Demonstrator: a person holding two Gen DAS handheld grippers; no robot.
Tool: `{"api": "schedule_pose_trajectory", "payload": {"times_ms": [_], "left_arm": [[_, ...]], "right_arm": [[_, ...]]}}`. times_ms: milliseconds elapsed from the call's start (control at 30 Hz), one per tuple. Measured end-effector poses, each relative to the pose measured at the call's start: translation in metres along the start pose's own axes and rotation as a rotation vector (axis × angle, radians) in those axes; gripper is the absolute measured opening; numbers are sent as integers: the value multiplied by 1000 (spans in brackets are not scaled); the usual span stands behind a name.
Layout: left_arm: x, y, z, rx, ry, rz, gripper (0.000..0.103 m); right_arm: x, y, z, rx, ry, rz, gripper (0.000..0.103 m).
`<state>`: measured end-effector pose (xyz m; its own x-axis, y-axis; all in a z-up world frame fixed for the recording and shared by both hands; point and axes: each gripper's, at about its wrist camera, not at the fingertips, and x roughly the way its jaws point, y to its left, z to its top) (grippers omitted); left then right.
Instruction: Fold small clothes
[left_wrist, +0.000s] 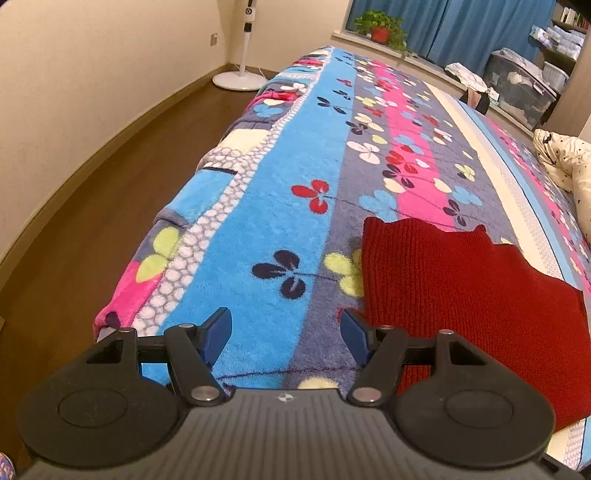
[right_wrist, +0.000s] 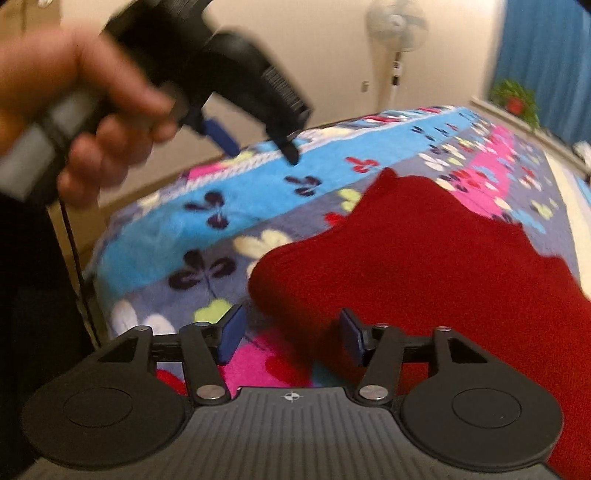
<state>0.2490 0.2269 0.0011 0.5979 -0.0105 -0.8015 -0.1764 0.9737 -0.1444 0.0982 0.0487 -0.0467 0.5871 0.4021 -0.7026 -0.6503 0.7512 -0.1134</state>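
Observation:
A dark red knit garment lies flat on the flowered fleece blanket that covers the bed. In the left wrist view it is to the right of my left gripper, which is open, empty and held above the blanket beside the garment's left edge. In the right wrist view the garment fills the lower right. My right gripper is open and empty above the garment's near left corner. The left gripper shows there too, blurred, held in a hand at the upper left.
A white standing fan stands on the wooden floor left of the bed. A potted plant sits on the window sill before blue curtains. Storage bins and a star-patterned pillow lie to the far right.

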Motion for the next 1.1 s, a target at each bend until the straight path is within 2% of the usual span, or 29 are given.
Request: {"api": "schedule_pose_trajectory", "payload": {"times_ms": [67, 167, 233, 333, 367, 467, 600, 733, 800, 900, 933, 1000, 1067, 1100], "left_arm": [[2, 0, 1, 3, 8, -4, 71], [6, 2, 3, -10, 23, -13, 71], [11, 7, 6, -53, 46, -62, 71], [24, 13, 11, -149, 118, -192, 71], [32, 12, 12, -174, 155, -239, 71], [54, -2, 17, -209, 221, -312, 75], [77, -25, 25, -253, 272, -464, 82], [101, -46, 28, -246, 333, -496, 85], [113, -53, 29, -263, 359, -539, 85], [122, -62, 33, -241, 349, -570, 84], [126, -66, 33, -230, 356, -568, 81], [134, -73, 31, -203, 376, -553, 67], [140, -79, 28, -171, 384, -543, 49], [140, -79, 27, -160, 376, -541, 44]], "right_arm": [[12, 12, 2, -78, 21, -35, 63], [32, 23, 1, -192, 49, -102, 62], [38, 20, 3, -202, 44, -123, 51], [25, 7, 8, -135, 1, -110, 23], [18, 3, 8, -120, -21, -116, 19], [-10, -8, 11, -23, -97, -128, 17], [-35, -19, 12, 73, -164, -154, 17], [-43, -23, 9, 94, -189, -159, 17], [-41, -23, 10, 92, -186, -160, 17], [-43, -22, 10, 89, -184, -164, 17], [-43, -22, 10, 91, -185, -166, 17], [-45, -22, 11, 92, -187, -170, 17], [-45, -21, 12, 94, -182, -168, 16], [-44, -19, 12, 92, -179, -169, 16]]}}
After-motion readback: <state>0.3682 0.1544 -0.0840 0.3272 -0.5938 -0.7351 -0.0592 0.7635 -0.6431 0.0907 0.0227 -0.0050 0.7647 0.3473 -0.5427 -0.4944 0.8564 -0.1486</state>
